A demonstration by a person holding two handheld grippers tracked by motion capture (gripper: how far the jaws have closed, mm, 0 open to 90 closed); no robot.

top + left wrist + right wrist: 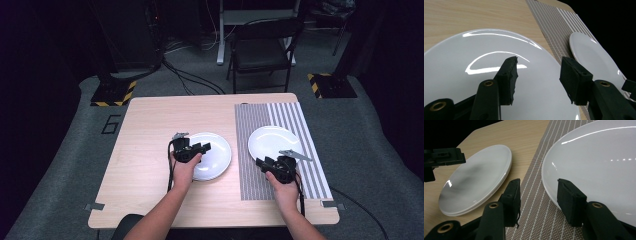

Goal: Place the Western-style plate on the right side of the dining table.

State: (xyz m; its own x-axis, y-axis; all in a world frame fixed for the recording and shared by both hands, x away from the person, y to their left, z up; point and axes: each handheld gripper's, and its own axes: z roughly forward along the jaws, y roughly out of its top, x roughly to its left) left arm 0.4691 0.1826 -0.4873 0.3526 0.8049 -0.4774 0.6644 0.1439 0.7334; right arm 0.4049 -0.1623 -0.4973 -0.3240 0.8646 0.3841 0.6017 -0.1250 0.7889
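Left gripper hovers over the left plate, which lies flat on the bare wood table; jaws part-open, holding nothing, pointing toward 3 o'clock. Right gripper, jaws apart and empty, points toward 10 o'clock at the near rim of the right plate, flat on the striped mat. Both plates are round, without a long axis.

Bare wood left of the left plate; right plate on striped mat — narrow gap between
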